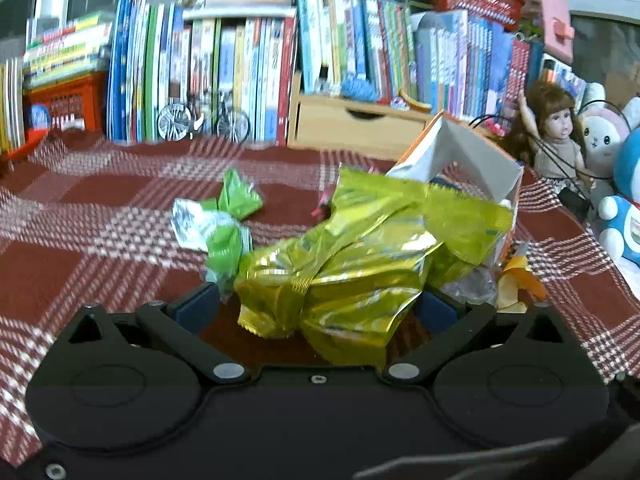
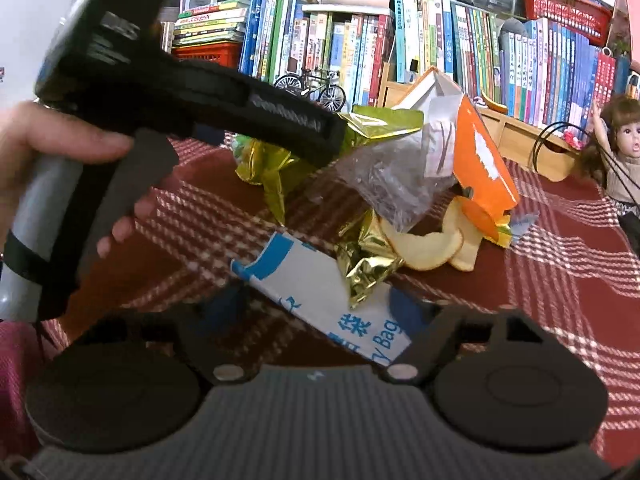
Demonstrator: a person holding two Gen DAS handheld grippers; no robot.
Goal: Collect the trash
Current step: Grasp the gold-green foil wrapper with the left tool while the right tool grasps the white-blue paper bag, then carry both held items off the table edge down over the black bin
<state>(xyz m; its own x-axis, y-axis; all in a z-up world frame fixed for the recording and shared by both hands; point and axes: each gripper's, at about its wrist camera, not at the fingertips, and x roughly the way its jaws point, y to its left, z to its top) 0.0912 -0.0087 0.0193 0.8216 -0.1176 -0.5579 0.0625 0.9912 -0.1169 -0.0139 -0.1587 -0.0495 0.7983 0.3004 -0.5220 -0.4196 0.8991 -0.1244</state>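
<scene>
On the left of the red checked cloth (image 1: 100, 200) lay a small green wrapper (image 1: 224, 220). The left gripper (image 1: 320, 304) was closed on a crumpled yellow-green foil wrapper (image 1: 360, 256) at the heap by the orange bag (image 2: 484, 160). Further right, the right gripper (image 2: 316, 300) had its fingers wide apart around a white-and-blue bag (image 2: 320, 300), gripping nothing, with orange peel (image 2: 432, 248) just beyond.

A white and blue plastic bag (image 2: 320, 300), at six o'clock in the right wrist view, shows the English word "Bag" beside blue Chinese characters, one reading "袋". The spines of the books (image 2: 440, 48) at twelve o'clock carry print too small to read.
</scene>
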